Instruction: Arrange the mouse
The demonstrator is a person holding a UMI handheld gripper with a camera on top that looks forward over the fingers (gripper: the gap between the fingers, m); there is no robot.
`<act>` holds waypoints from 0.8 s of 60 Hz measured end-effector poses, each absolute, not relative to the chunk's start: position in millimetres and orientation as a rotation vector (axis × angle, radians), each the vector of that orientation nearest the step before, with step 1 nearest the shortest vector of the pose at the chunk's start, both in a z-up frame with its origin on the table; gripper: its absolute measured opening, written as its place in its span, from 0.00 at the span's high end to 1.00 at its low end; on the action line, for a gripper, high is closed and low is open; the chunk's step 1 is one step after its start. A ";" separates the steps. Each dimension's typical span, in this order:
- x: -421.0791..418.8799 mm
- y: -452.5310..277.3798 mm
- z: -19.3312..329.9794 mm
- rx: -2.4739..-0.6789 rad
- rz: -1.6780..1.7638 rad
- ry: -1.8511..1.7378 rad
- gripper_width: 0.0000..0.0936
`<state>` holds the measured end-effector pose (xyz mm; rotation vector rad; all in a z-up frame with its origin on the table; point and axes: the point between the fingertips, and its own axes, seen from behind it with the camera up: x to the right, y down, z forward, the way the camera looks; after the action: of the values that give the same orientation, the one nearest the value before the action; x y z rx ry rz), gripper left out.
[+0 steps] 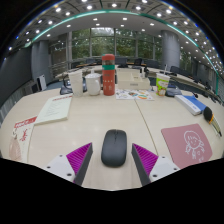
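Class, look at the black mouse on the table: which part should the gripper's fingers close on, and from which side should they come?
Grip the mouse across its two long sides, coming straight from behind. It lies flat, lengthwise between the open gripper fingers, with gaps at both sides, so its narrow width fits them.

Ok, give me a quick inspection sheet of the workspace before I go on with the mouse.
Surface: light wooden table, mostly bare near the gripper.
Job's things: black mouse on the table, between the fingers with a gap at each side.
Clutter: pink mouse pad off to one side; paper sheet; white cup; red-orange container; green-labelled cup.
Grippers: gripper open, magenta pads flanking the mouse.
Cables: nothing seen.
Surroundings: office room, large windows, ceiling lights.
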<state>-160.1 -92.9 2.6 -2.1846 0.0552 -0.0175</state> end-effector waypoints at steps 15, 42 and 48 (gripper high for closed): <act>-156.4 -57.5 -10.7 -2.208 -0.035 0.067 0.53; -129.0 -78.9 136.0 -2.023 0.033 0.001 0.65; -82.4 -89.8 191.7 -1.945 0.059 0.045 0.65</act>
<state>-82.4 -89.8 191.7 -1.9448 0.0455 0.0590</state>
